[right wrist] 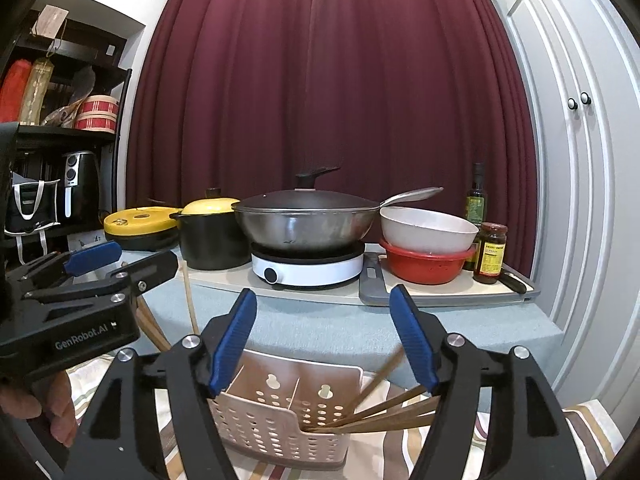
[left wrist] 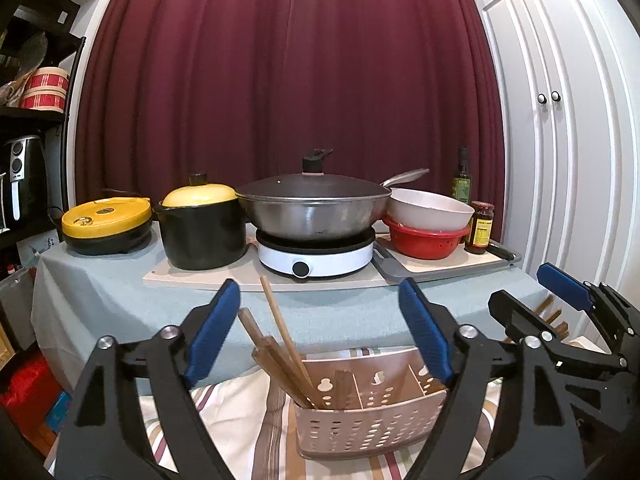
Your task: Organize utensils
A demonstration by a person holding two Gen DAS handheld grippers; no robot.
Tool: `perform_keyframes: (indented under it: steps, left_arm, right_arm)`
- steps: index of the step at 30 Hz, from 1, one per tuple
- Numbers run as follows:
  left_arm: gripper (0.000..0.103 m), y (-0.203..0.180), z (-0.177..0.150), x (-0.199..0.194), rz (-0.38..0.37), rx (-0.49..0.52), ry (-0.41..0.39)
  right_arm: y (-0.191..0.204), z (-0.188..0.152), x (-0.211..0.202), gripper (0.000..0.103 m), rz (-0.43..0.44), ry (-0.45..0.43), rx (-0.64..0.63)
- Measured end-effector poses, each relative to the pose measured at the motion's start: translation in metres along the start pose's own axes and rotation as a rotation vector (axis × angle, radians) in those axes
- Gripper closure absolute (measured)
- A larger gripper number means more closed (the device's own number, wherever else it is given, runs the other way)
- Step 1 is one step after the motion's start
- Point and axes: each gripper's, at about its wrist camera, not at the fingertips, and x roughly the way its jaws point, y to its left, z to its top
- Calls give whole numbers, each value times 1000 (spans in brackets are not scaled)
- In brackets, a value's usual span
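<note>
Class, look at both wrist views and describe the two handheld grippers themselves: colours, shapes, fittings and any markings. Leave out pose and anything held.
Both the left gripper and the right gripper have angular matte black frames of linked bars joined by round silver bolts. Each finger ends in a long, ribbed blue pad. Seen from the right wrist view, the left gripper's black body carries white "GenRobot.AI" lettering. No cables or sleeves show.

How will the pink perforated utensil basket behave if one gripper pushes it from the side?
The basket looks like thin plastic full of holes, so probably light and easy to slide. It sits on soft striped cloth, which may bunch and let it tip. Chopsticks lean out of one end compartment, and more out of the other, so their weight could pull it over.
</note>
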Motion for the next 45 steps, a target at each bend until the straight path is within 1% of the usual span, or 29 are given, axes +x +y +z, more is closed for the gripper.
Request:
perform_keyframes:
  steps: [6,16,20,27,32,35,37,45]
  left_arm:
    - [14,5,7,-9,11,-15,-28]
    - [12,14,13,-26,40,-21,-50]
    - [12,18,12,-38,47,-20,-38]
    - [11,27,3,-72,74,-19,-5]
    - [10,33,-9,-102,80,-44,40]
    - [9,32,-18,-123,87,-41,50]
    - [5,31,-24,-138,95,-39,53]
    - [5,29,-49,-190,127,-42,97]
  right_arm:
    - [1,6,-5,32,-4,-19,3]
    - [4,16,-22,28,-16,-37,6]
    - [4,16,-33,26,-25,-34,9]
    - [7,10,-61,25,-42,-6,30]
    - [11,4,-86,24,-48,15,47]
    - [15,-2,-104,23,-49,25,52]
    - [17,-7,-115,23,-53,33,53]
    - [26,-30,-158,22,-46,81,64]
